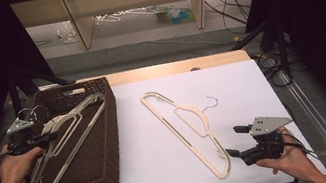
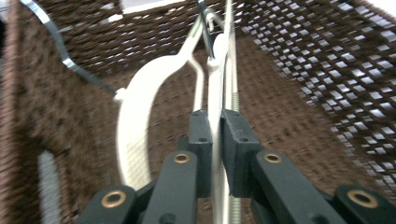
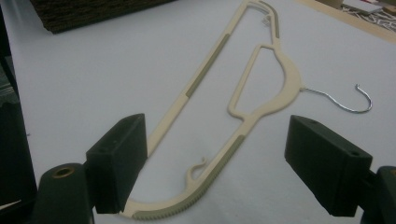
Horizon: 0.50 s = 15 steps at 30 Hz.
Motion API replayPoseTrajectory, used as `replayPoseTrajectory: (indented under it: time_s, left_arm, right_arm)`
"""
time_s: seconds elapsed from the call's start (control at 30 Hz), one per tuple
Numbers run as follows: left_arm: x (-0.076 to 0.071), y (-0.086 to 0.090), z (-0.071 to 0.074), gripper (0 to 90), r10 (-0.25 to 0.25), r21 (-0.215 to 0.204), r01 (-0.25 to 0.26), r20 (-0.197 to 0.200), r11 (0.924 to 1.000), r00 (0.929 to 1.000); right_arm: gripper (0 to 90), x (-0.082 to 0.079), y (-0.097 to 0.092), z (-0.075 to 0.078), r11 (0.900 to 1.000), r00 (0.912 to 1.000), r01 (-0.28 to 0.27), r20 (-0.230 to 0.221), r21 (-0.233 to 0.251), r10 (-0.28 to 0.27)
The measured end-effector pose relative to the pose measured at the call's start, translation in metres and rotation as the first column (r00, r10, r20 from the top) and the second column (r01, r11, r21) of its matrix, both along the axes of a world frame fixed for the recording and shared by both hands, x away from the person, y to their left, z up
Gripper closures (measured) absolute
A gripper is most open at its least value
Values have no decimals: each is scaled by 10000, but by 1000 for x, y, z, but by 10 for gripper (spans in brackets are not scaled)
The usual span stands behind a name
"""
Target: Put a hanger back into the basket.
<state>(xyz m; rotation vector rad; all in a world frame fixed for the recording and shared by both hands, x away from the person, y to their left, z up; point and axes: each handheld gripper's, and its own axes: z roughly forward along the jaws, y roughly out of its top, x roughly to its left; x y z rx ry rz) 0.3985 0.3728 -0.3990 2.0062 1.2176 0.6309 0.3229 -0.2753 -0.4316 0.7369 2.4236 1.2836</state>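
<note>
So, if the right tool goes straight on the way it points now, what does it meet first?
Most likely the cream hanger lying flat on the white table. The right tool stands open with the hanger's near curved end between its jaws, untouched. Depth is hard to judge, so it may reach the table surface first.

Right tongs [image 3: 219, 168], jaws spread wide apart and gripping nothing, low over the white table [image 3: 84, 79]. Between and beyond the jaws a cream plastic hanger [image 3: 261, 79] lies flat on the table, its curved, ribbed end nearest the tongs and its metal hook [image 3: 348, 103] pointing sideways. A dark woven basket [image 3: 88, 14] stands at the far corner of the table.
</note>
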Motion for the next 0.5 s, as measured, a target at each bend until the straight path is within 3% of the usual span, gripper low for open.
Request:
replayPoseTrajectory:
  time_s: [0.03, 0.07, 0.1, 0.13, 0.17, 0.23, 0.3, 0.37, 0.43, 0.5]
  left_arm:
    - [-2, -1, 0, 817, 443, -131, -444, -87, 9989, 9990]
    - [-2, -1, -1, 812, 576, -357, -575, 38, 9977, 9983]
    - [-3, -2, -1, 807, 1055, -518, -1052, 29, 9931, 9944]
    - [-4, 1, 1, 800, 1001, -134, -1000, 70, 9949, 9949]
    - [-6, 1, 2, 788, 1266, -90, -1264, 235, 9919, 9917]
    - [-7, 1, 3, 749, 1322, -18, -1322, 331, 9912, 9907]
    - [-11, -2, 6, 713, 1721, -425, -1701, 475, 9845, 9839]
    - [-12, -1, 8, 685, 1804, -340, -1788, 551, 9833, 9820]
    - [-16, -6, 12, 622, 1940, -538, -1902, 789, 9803, 9778]
    - [-20, -13, 17, 603, 1770, -653, -1713, 954, 9831, 9796]
  right_arm:
    - [221, -1, 0, 0, 10000, 10000, -4, -14, 4, 4]
    - [222, -1, 0, 0, 10000, 10000, -20, -5, -12, 20]
    - [222, -1, 0, 0, 10000, 10000, -22, -17, -18, 22]
    - [222, 0, 0, 0, 10000, 10000, -10, 5, -6, 10]
    - [222, 0, 0, 0, 10000, 10000, -6, -10, -13, 6]
    - [223, -1, 0, 0, 10000, 10000, -23, 5, -27, 23]
    - [222, 0, 0, 0, 10000, 10000, -12, 1, -5, 12]
    - [223, 0, 0, 0, 10000, 10000, 1, -17, -5, -1]
    - [223, -1, 0, -1, 10000, 10000, -37, -40, -23, 37]
    - [222, 0, 1, -1, 10000, 10000, -13, -13, -21, 13]
